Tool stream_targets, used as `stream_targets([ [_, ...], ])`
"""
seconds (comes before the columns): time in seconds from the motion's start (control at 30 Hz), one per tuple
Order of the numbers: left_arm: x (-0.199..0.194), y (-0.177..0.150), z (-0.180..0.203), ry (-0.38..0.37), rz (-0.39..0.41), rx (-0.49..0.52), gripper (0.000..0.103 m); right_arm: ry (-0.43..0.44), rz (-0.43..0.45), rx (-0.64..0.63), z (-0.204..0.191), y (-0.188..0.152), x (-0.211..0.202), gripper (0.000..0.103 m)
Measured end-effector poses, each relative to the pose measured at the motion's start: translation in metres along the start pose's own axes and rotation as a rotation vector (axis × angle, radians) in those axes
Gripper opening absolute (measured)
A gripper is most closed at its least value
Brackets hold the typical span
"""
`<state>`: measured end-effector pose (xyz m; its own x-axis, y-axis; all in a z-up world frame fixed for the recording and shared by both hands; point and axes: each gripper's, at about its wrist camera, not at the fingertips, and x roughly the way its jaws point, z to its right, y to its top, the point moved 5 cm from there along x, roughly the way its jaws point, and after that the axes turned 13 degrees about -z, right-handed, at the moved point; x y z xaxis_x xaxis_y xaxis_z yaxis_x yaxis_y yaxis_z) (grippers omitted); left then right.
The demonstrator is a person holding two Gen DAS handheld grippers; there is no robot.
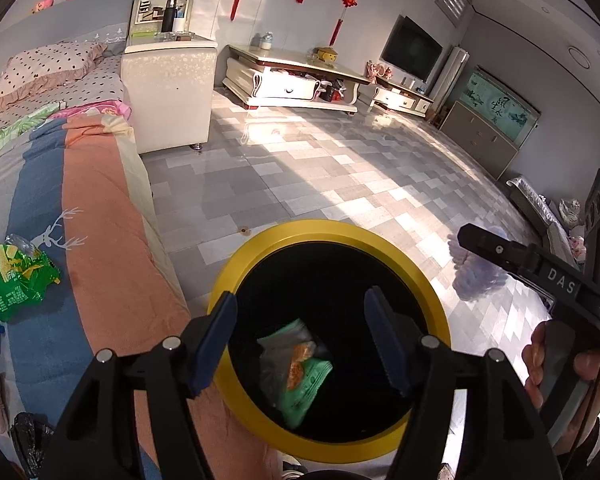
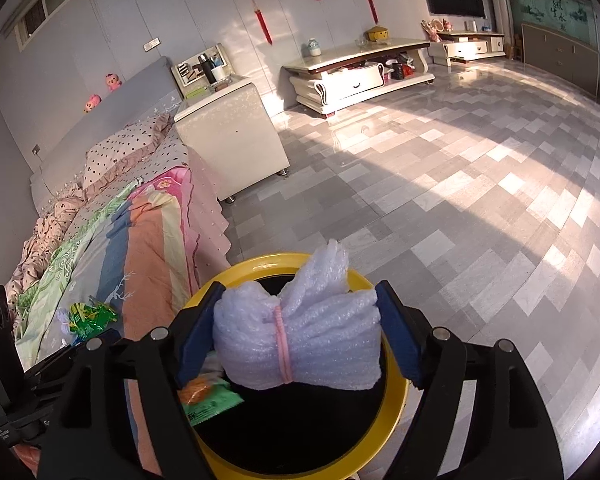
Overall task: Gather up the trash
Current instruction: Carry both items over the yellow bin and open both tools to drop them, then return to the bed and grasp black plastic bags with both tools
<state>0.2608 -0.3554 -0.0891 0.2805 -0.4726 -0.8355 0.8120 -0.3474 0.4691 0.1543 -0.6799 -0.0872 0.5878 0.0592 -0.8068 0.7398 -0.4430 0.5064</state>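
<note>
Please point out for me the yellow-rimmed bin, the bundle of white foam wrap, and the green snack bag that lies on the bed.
yellow-rimmed bin [image 1: 236, 276]: left wrist view, on its rim.
bundle of white foam wrap [image 2: 320, 332]: right wrist view, on its middle.
green snack bag [image 1: 14, 280]: left wrist view, on its printed front.

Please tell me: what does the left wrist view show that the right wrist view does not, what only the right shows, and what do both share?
Only the left wrist view: the empty left tool, open above the bin, and a hand holding the right tool.

Only the right wrist view: the right tool around the white bubble-wrap bundle tied with a pink band.

Both: the round yellow-rimmed black bin with a green snack wrapper inside, and the crumpled green snack bag on the striped bed cover.
</note>
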Motion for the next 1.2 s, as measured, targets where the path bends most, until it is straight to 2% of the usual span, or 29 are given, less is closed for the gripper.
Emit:
stream_targets([
  [0.13, -0.012, -0.003, -0.008, 0.006, 0.021, -0.022, 0.078, -0.008, 0.004, 0.006, -0.003, -0.002, -0.004, 0.079],
  [0.3, -0.034, -0.01, -0.025, 0.051, 0.064, -0.047, 0.085, -0.02, 0.014, -0.006, -0.013, -0.009, -0.008, 0.084],
  [0.47, -0.063, -0.017, -0.05, 0.098, 0.107, -0.073, 0.088, -0.013, 0.016, -0.051, -0.038, -0.018, -0.014, 0.084],
  [0.93, -0.152, -0.059, -0.161, 0.263, 0.189, -0.202, 0.091, 0.136, -0.008, -0.257, -0.173, -0.055, -0.04, 0.084],
  [1.2, -0.196, -0.091, -0.238, 0.376, 0.209, -0.303, 0.091, 0.205, -0.065, -0.409, -0.259, -0.091, -0.032, 0.084],
])
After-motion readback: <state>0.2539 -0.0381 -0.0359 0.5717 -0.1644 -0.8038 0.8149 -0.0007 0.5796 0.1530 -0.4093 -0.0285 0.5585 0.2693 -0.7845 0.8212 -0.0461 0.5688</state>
